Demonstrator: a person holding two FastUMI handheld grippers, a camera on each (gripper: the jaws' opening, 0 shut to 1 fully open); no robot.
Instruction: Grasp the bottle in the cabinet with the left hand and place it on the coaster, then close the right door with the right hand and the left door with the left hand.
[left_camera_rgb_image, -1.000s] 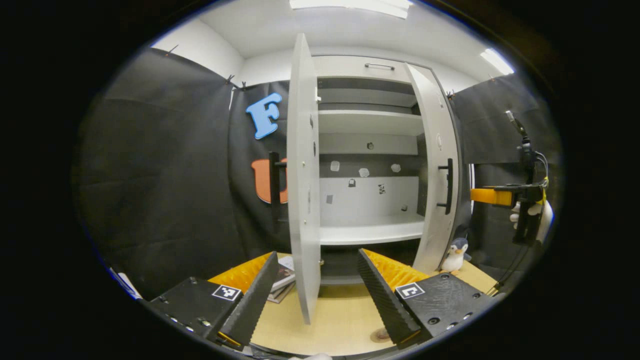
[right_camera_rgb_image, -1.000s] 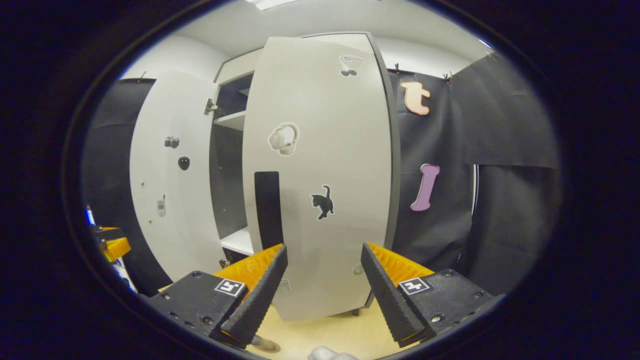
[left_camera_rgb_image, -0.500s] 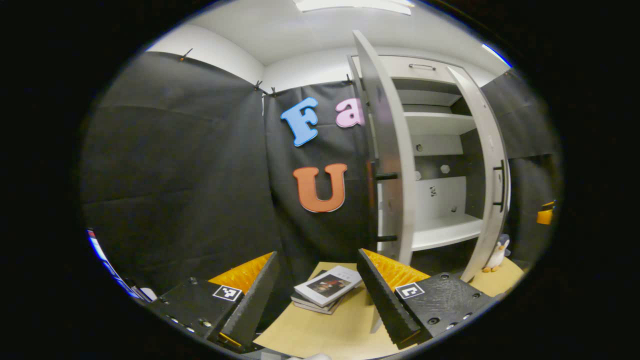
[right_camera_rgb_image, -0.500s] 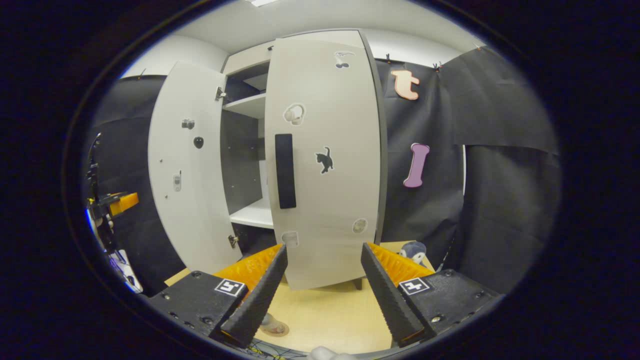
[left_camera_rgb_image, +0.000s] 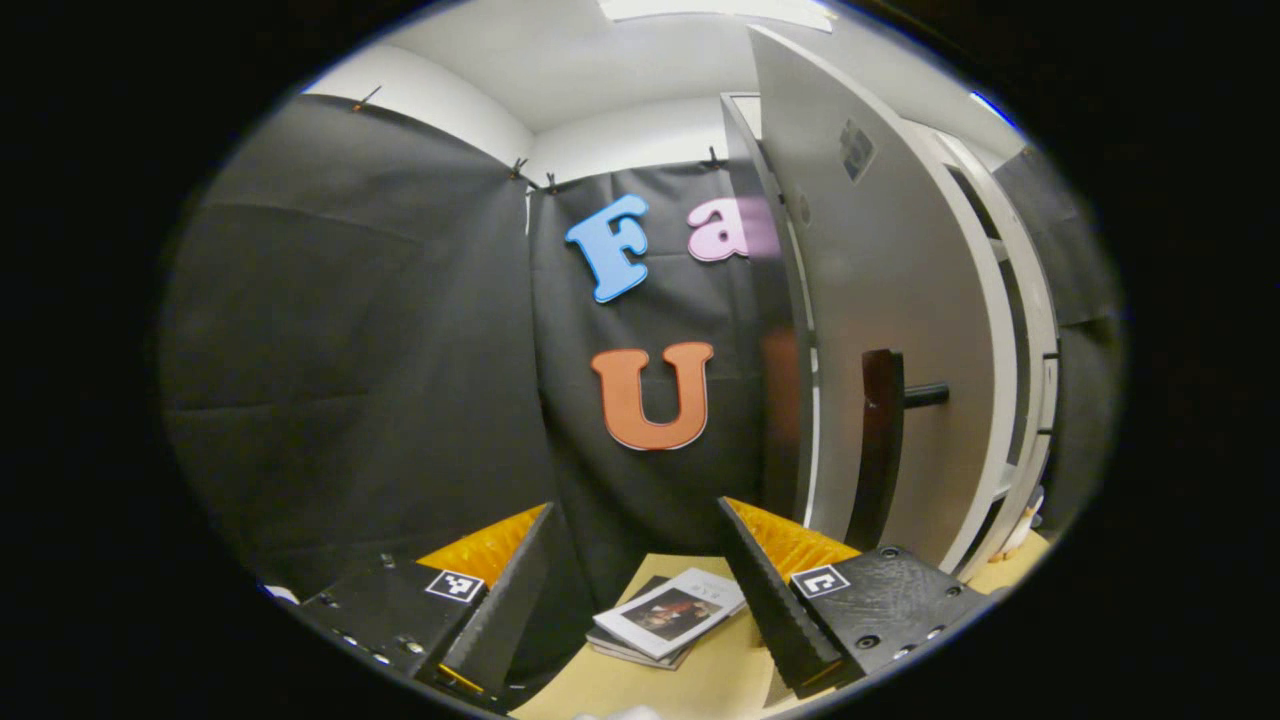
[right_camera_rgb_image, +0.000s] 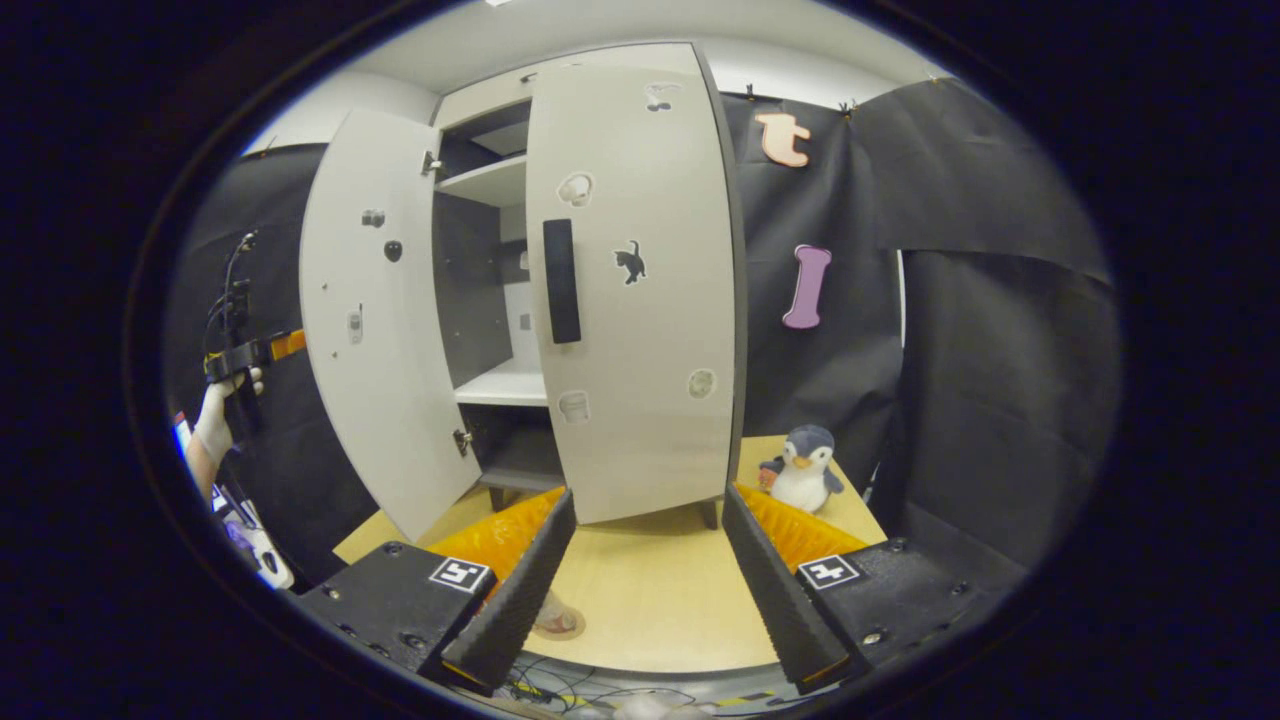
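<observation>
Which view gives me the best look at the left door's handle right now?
The left gripper view: the left door's handle stands close, a dark vertical bar on the door's outer face. The right gripper view catches just the left door's inner face with stickers, so its handle is hidden there.

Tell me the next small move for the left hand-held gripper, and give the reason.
Probably swing the left hand-held gripper, jaws open and empty, toward the left door's outer face and push it shut. That door stands wide open, with its black handle close by on the right, while the right door looks nearly closed.
</observation>
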